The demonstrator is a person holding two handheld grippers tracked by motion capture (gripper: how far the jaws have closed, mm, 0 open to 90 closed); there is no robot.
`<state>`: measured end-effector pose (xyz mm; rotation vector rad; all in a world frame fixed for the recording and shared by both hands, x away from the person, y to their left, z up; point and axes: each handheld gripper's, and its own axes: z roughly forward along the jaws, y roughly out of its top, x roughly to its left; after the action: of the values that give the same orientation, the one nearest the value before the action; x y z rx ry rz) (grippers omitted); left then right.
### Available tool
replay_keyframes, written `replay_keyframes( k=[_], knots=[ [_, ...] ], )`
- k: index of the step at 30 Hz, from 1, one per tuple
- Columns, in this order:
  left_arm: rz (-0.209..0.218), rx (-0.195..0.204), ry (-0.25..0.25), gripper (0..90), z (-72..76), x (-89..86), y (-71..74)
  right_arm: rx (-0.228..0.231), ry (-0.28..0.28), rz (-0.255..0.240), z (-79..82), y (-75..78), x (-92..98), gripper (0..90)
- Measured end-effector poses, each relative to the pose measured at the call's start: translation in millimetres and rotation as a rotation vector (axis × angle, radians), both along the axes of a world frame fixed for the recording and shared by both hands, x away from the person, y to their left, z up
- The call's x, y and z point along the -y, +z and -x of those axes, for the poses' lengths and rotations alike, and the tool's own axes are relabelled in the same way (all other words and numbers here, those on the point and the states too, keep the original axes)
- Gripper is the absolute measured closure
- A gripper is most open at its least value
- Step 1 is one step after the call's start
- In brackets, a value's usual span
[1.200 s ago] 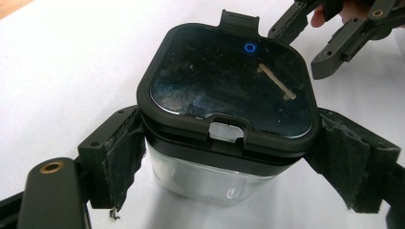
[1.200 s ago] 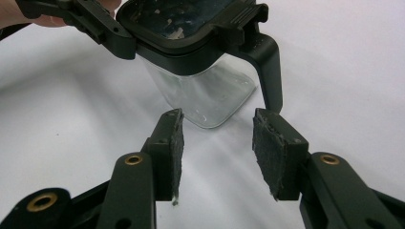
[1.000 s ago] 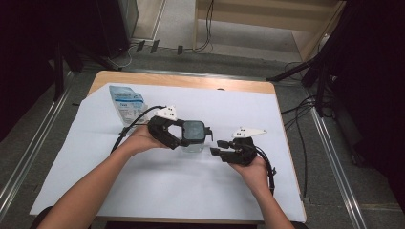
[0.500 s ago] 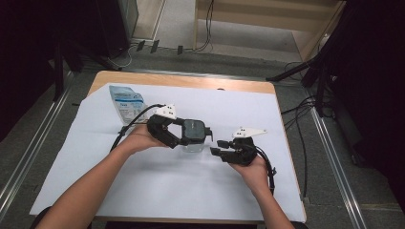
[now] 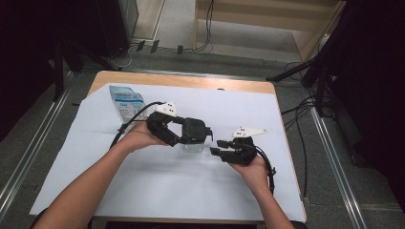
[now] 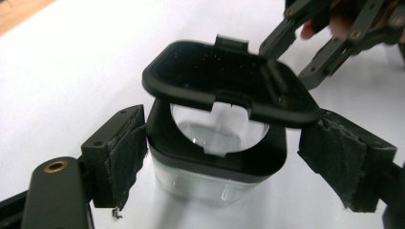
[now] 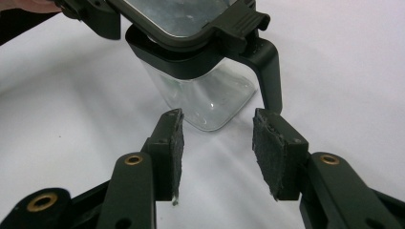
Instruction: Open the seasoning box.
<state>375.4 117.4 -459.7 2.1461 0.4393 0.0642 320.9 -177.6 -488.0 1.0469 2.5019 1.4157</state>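
The jar [image 6: 217,162], a clear square container with a black collar, stands on the white sheet [image 5: 157,191] near the table's middle, just ahead of the left hand [image 5: 138,136]. Its black lid [image 6: 229,81] is hinged up and tilted, exposing the round mouth; the left gripper view shows this opening and the lid's dark underside, while the right gripper view shows the lid's glossy outer face, its front latch tab and the jar's clear lower body. The left gripper [image 6: 219,157] sits around the jar with jaws apart: the left pad [image 6: 119,152] looks to touch the collar, the right pad [image 6: 344,162] stands just clear of it, so nothing is clamped. From the high view this gripper and lid hide most of the jar. The right gripper [image 7: 217,152] points at the jar from the side, jaws apart and holding nothing, near the glass but not touching; the left gripper view shows its linkage just beyond the lid. The right hand [image 5: 253,167] rests low on the sheet. A blue-and-white pouch [image 5: 126,101] lies at the sheet's far left corner, well apart from the jar. Open sheet lies on every side of the jar, widest toward the near edge; the table's wooden rim [image 5: 191,81] shows along the far side.
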Motion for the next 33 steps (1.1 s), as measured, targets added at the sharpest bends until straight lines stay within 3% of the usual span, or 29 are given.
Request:
replay_keyframes(
  k=[2, 4, 7, 10, 16, 23, 28, 33],
  knots=[
    [0.006, 0.006, -0.004, 19.2, 0.4, -0.1, 3.0, -0.004, -0.001, -0.002, 0.0, 0.6, 0.0, 55.1],
    [0.025, -0.005, -0.013, 28.4, 0.5, -1.2, 4.6, -0.003, 0.002, -0.002, -0.5, 0.7, 0.0, 55.1],
    [0.023, -0.009, -0.012, 30.6, -0.1, -1.3, 6.1, 0.003, 0.007, -0.002, -1.1, 1.0, -0.5, 55.1],
    [0.02, -0.024, -0.005, 38.8, -0.4, -0.8, 7.0, 0.003, 0.008, -0.003, -1.2, 1.6, -0.4, 55.9],
    [0.019, -0.063, -0.03, 59.1, -0.5, 2.4, 11.6, 0.008, 0.003, -0.005, -2.1, 2.3, 0.8, 58.1],
    [0.018, -0.077, -0.03, 83.7, -2.0, 3.4, 14.5, 0.01, -0.007, 0.002, -4.5, 2.0, 2.1, 60.0],
    [0.017, -0.081, -0.018, 90.0, -1.6, 5.5, 18.4, 0.009, -0.01, 0.002, -5.1, 1.5, 2.7, 60.4],
    [0.003, -0.068, -0.018, 90.0, -1.5, 11.5, 26.2, 0.012, -0.02, 0.006, -6.6, 1.4, 3.8, 62.6]
  ],
)
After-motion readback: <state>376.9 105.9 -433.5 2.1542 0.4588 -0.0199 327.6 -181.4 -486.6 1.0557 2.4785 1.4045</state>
